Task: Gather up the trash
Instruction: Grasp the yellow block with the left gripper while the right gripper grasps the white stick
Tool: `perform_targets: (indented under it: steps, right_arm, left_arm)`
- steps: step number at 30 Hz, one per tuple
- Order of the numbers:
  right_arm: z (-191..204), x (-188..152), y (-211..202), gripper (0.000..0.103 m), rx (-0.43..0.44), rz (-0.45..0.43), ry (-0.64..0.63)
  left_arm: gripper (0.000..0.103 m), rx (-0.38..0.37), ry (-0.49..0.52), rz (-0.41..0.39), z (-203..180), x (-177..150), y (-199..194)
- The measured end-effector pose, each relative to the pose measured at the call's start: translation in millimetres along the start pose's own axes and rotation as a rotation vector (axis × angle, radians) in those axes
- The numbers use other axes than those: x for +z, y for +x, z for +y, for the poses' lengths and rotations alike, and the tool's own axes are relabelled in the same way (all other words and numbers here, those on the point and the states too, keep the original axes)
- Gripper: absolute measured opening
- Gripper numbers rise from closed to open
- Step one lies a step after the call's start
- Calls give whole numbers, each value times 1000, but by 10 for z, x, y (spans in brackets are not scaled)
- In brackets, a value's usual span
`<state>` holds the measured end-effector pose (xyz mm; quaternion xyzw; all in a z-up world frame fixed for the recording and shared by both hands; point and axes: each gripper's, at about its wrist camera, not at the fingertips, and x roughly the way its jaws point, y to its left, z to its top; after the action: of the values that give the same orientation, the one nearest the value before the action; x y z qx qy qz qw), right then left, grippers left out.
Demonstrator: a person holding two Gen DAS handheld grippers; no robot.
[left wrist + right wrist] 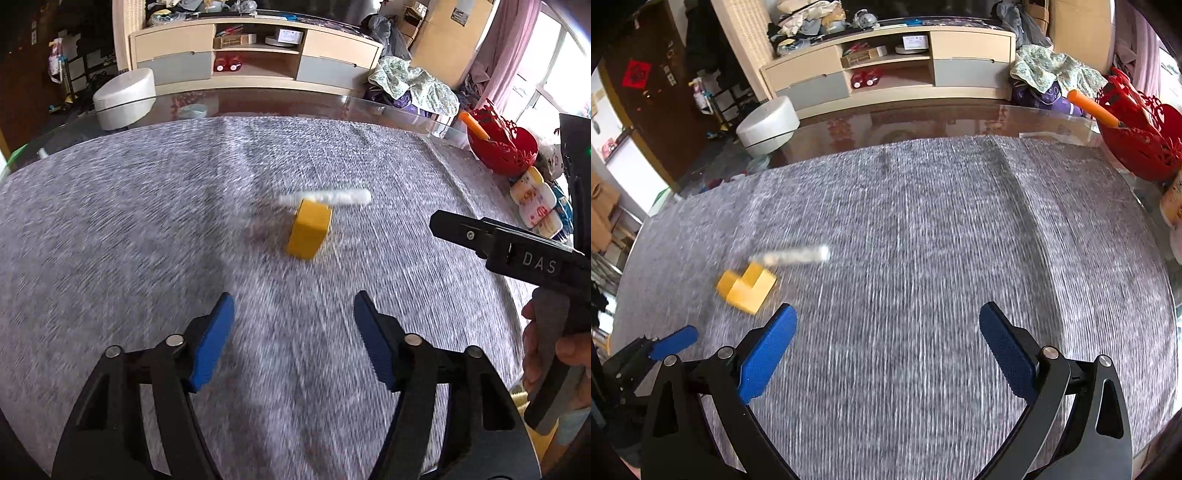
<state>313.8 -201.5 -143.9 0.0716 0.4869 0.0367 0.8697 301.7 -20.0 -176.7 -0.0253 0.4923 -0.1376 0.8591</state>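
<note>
we approach trash: yellow block (308,233) touching white stick (334,196), maybe paper roll, blurred, on grey cloth (147,221). left gripper (294,343), right gripper (888,350) both spread, empty. next: close in, pinch.

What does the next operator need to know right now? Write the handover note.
Left gripper: open, nothing between the jaws.
Right gripper: open, nothing held.
Yellow block lies on the grey cloth, ahead of the left gripper. The white stick lies just behind it; blur hides whether they touch.
Red basket stands at the table's right edge.
Done: nothing picked up yet.
Left: grasp both items; no trash bin is in view.
</note>
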Motion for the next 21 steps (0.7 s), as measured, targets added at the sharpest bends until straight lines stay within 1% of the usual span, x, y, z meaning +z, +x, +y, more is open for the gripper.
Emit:
perform_targets:
  steps: [2,6,9,10,11,12,17,21]
  right_arm:
    - [-19,42,40,99,-1,4,7]
    - [-46,105,124,99,-2,8,11]
    - [-55,132,176,99,0,16,10]
    - [-54,134,201,99,2,20,6]
    - [-44,131,219,99,5,23,1]
    - [-36,132,237,99,8,26,-5]
    - [59,127,319,99,28,28,-59]
    - [259,119,399,99,53,32,-140]
  left_arm:
    - [53,-6,4,2,-14,78,98]
    - [49,-9,34,6,-64,192,253]
    - [44,-21,49,-5,-81,245,288]
    - [36,-25,56,-6,-84,261,298]
    - [23,-25,65,-6,-87,278,309]
    - [20,-20,70,-5,-88,291,318]
    - [19,13,78,-20,-27,359,326]
    - [19,26,55,-23,106,435,352]
